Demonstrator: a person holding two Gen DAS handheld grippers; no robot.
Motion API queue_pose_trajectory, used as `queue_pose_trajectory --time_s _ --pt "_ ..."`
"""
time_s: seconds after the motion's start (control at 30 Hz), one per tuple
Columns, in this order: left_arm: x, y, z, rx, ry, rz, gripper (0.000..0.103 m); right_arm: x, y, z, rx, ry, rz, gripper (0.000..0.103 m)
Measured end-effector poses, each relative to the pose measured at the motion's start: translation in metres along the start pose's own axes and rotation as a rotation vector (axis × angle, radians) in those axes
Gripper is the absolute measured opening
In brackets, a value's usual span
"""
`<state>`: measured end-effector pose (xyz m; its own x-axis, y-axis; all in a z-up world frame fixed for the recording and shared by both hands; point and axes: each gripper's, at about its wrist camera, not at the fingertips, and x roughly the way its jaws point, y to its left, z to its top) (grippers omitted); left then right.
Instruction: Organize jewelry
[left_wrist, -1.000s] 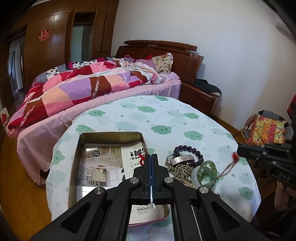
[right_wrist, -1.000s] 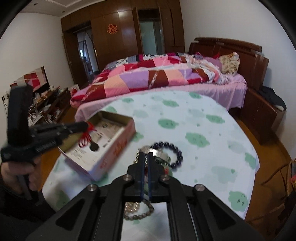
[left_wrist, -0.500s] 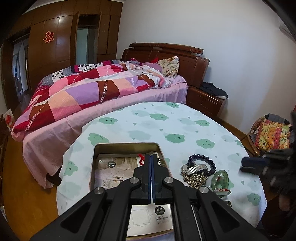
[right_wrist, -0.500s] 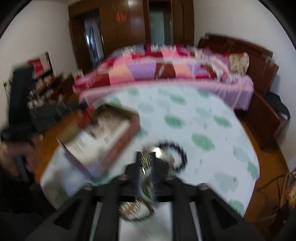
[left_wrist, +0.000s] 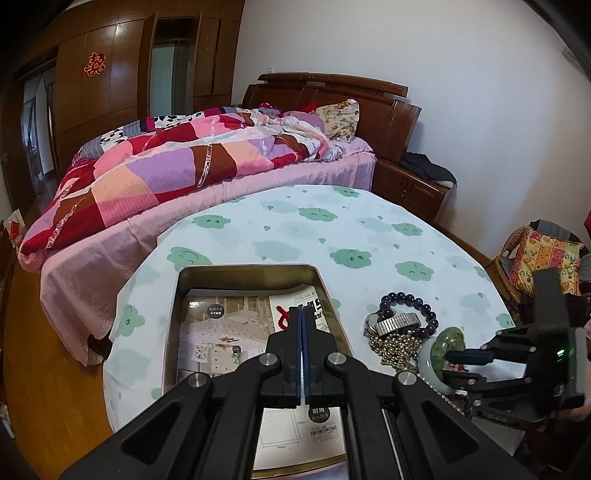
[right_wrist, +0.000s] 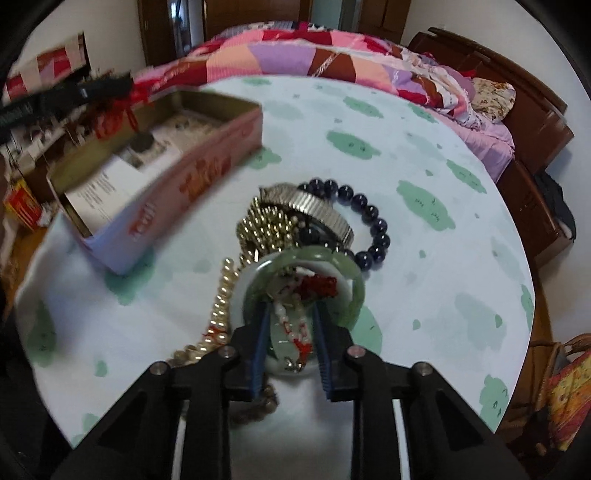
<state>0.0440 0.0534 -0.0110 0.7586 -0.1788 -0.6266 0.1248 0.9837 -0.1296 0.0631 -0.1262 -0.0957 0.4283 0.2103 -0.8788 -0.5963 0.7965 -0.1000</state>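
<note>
A pile of jewelry lies on the round table: a green jade bangle (right_wrist: 321, 266), a dark bead bracelet (right_wrist: 369, 218), a metal watch band (right_wrist: 314, 208), gold beads (right_wrist: 269, 229) and a pearl string (right_wrist: 221, 291). My right gripper (right_wrist: 291, 325) is open, its fingers straddling the bangle's near side. My left gripper (left_wrist: 302, 321) is shut on a red-corded pendant (right_wrist: 122, 114), which hangs over the open tin box (left_wrist: 177, 314). The box holds printed leaflets. The pile also shows in the left wrist view (left_wrist: 402, 332).
The table (left_wrist: 295, 229) has a white cloth with green clouds. A bed with a patchwork quilt (left_wrist: 184, 158) stands behind it. A wooden nightstand (left_wrist: 410, 192) and a chair with a cushion (left_wrist: 543, 254) are on the right.
My right gripper dropped down onto the jewelry pile and opened around the jade bangle. My left gripper stayed shut with the pendant over the tin box.
</note>
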Motion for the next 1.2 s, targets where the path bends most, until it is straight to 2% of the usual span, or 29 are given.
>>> queue_pose_trajectory --time_s 0.1,0.23,0.27,0.43,0.6,0.9,1.1,1.2 --pt "-0.001 0.001 0.0 -0.001 -0.003 0.002 0.0 -0.002 -0.002 -0.003 0.013 -0.005 0.016 0.015" --pt "-0.002 0.002 0.002 -0.003 -0.007 0.004 0.0 -0.027 -0.002 -0.007 0.039 -0.085 0.017 0.014" --pt "-0.002 0.002 0.002 -0.002 -0.006 0.003 0.0 -0.033 -0.002 -0.007 0.043 -0.102 0.02 0.01" --pt "-0.002 0.002 0.002 0.003 -0.007 0.005 0.0 -0.07 0.0 -0.003 0.041 -0.179 0.018 0.01" --pt "-0.003 0.008 0.009 0.015 -0.013 0.013 0.0 -0.084 0.002 0.017 0.038 -0.231 0.042 0.01" --pt "0.007 0.04 0.017 -0.012 -0.024 0.04 0.0 -0.074 0.019 0.073 0.021 -0.291 0.112 0.01" --pt "0.028 0.054 0.015 -0.021 -0.018 0.044 0.0 -0.045 0.034 0.108 0.032 -0.298 0.168 0.01" --pt "0.034 0.061 0.014 -0.026 -0.021 0.075 0.0 -0.032 0.042 0.118 0.032 -0.294 0.168 0.01"
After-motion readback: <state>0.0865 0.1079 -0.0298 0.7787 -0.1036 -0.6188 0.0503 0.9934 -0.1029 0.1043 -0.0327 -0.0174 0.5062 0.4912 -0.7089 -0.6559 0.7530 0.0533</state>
